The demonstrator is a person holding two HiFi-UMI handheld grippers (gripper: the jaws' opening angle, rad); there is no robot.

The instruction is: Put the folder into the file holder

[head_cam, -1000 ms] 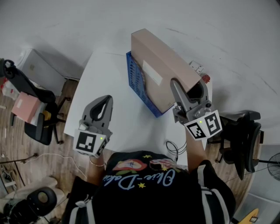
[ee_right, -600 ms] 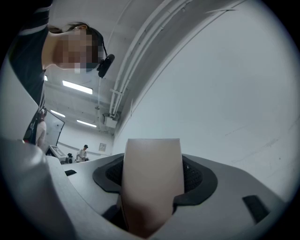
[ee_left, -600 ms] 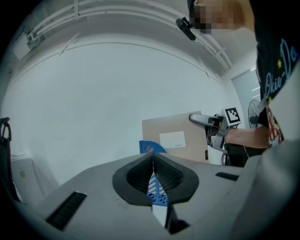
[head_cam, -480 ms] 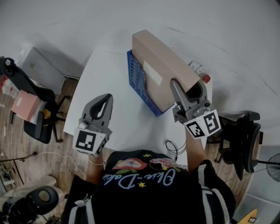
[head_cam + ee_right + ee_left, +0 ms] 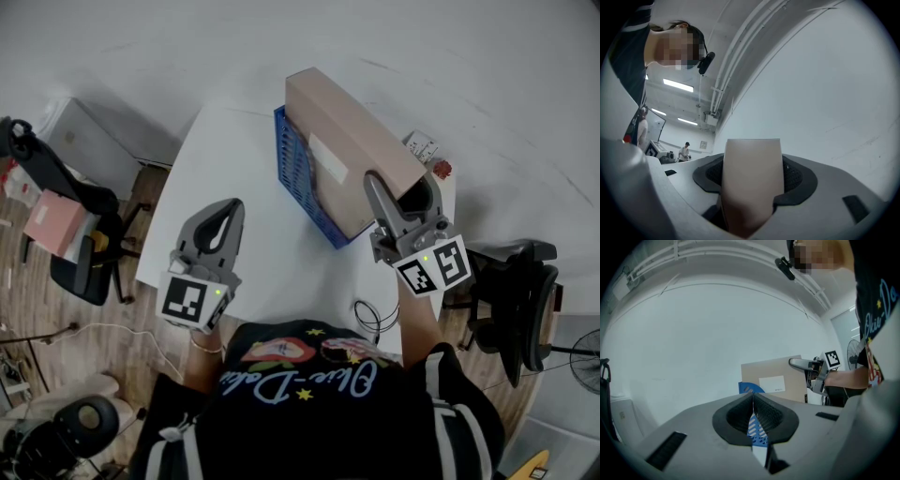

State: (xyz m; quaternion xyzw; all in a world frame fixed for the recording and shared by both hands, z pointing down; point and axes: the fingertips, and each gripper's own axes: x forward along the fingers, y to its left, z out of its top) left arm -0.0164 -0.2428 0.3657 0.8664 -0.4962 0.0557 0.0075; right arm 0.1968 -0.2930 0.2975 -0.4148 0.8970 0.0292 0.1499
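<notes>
Barely anything shifted. My right gripper (image 5: 373, 180) clamps folder (image 5: 352, 150) in file holder (image 5: 291, 173), plain only in its view; left gripper (image 5: 223, 212), seven o'clock, closed empty.

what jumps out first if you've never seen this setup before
The big tan cardboard folder dominates the head view, standing in the blue mesh file holder on the white table. The right gripper is clamped on the folder's near end, while the left gripper hangs shut and empty over the table's left side.
</notes>
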